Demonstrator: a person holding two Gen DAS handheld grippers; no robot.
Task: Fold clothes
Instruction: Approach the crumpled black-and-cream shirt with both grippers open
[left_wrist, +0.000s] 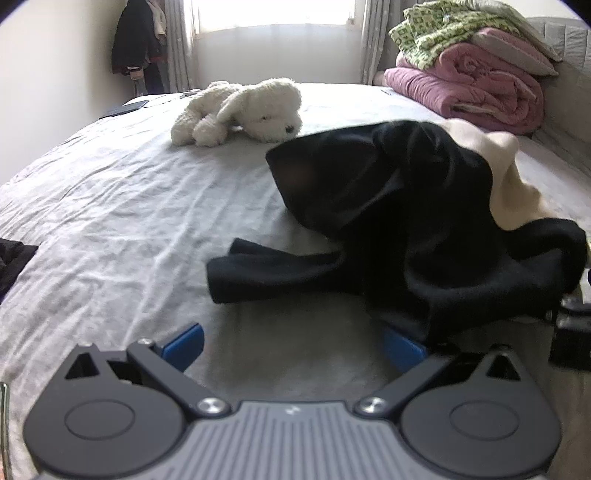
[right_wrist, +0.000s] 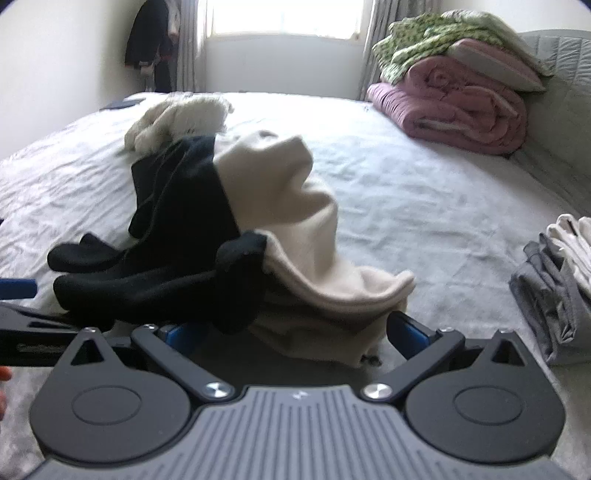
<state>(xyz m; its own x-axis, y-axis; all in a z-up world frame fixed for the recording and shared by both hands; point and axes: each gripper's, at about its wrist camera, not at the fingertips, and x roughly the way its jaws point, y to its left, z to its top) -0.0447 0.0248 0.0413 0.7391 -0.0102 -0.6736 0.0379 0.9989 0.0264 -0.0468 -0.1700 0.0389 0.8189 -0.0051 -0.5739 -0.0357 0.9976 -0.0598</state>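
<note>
Far left, dark cloth scrap at the bed edge. Left gripper low over the sheet, jaws spread as wide as they go, nothing pinched; black hem drapes over its right blue pad. White plush dog lies further back. Black-and-cream garment sits crumpled mid-bed, partly blurred, cream half on the right. Right gripper jaws fully apart, cream hem between the pads, not clamped. Pink quilt stack at back right, green patterned blanket on top. Folded grey and white pile at right edge.
</note>
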